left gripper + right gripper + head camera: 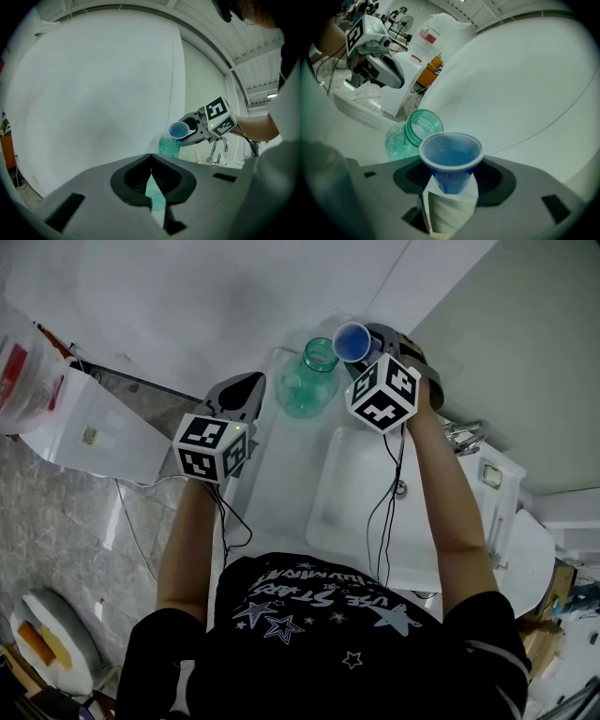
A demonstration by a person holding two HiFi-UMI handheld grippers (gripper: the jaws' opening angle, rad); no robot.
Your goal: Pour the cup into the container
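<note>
Cup (451,157), blue and tilted, was clamped between the jaws of the right gripper (450,199), just above the mouth of the green jar (415,133) on the white counter (281,474). Left gripper (152,192) hung nearby, jaws together, empty.

Smooth blue plastic cup (450,157), translucent green glass-like jar (412,135), glossy white worktop (286,486).
</note>
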